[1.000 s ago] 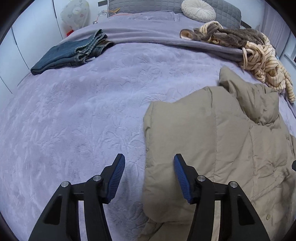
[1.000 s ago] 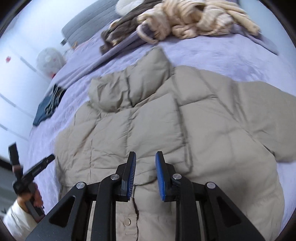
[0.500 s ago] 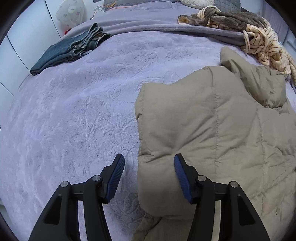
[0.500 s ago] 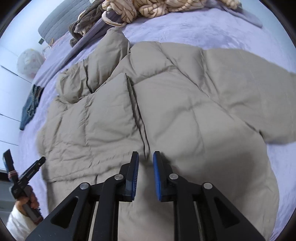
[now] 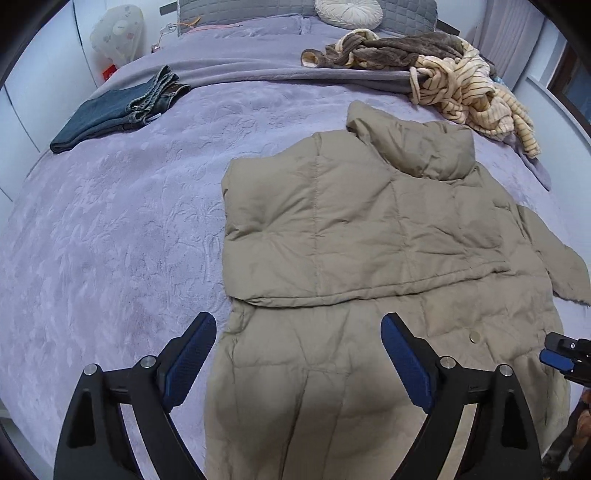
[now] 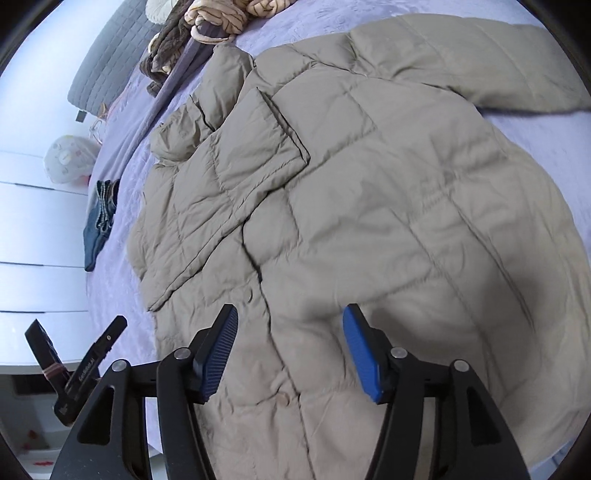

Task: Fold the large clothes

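A beige puffer jacket [image 5: 369, 236] lies front-up on the purple bed, collar toward the headboard. Its left sleeve is folded across the chest; the other sleeve [image 6: 480, 66] lies spread out to the side. My left gripper [image 5: 299, 354] is open and empty, hovering above the jacket's lower left hem. My right gripper [image 6: 290, 343] is open and empty above the jacket's [image 6: 369, 206] lower front near the button placket. The right gripper's tip shows at the edge of the left wrist view [image 5: 557, 354], and the left gripper shows in the right wrist view [image 6: 88, 365].
Folded blue jeans [image 5: 118, 110] lie at the bed's far left. A heap of brown and striped clothes [image 5: 436, 70] lies at the far right near the headboard. A round pillow [image 5: 349, 11] and grey headboard are behind. White wardrobe doors [image 6: 33, 221] stand beside the bed.
The right gripper has opened from nearly shut. Both grippers have pulled back toward the hem, and the left one has opened wider. The left sleeve now lies folded flat across the chest.
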Available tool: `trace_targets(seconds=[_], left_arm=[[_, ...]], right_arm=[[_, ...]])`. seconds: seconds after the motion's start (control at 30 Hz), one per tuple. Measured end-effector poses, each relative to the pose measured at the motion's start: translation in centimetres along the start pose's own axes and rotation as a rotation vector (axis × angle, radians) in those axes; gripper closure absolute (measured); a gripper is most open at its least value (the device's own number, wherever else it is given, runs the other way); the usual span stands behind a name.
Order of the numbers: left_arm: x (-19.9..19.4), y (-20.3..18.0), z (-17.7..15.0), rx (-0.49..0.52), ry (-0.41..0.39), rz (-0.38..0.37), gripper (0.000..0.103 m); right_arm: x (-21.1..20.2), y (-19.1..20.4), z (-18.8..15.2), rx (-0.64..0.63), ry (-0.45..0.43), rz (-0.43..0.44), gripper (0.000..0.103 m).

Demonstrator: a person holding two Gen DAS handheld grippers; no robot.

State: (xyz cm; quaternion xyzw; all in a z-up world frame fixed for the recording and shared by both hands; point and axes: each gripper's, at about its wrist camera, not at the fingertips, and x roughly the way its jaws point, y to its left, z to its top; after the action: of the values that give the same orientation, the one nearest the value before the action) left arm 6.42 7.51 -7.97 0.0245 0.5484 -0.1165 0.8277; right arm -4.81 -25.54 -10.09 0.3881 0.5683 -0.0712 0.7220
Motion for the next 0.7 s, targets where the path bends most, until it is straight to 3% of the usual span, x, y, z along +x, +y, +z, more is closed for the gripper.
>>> trace_targets(seconds=[0.13,0.37,0.6,0.7], left_arm=[[-1.0,-1.6,-1.0,0.053,0.019,-0.029,0.0],[-2.2,-3.8,-1.5,0.101,0.041,-0.088,0.0],[-1.8,-7.0,-1.8,0.16,0.067,-0.034,0.0],[-1.5,-9.0,-1.9,0.145,0.082,0.006,0.0]], right_arm=[[-1.6,-0.4,-1.5,0.026,-0.023,-0.006,0.034],[-3.8,-1.0,-2.9,0.063,-0.056,-0.006,0.023],[-4.3,-3.7,-1.7,0.085,-0.06,0.036,0.021],[-4.6,-5.6,-0.2,0.088,-0.059,0.062,0.013]])
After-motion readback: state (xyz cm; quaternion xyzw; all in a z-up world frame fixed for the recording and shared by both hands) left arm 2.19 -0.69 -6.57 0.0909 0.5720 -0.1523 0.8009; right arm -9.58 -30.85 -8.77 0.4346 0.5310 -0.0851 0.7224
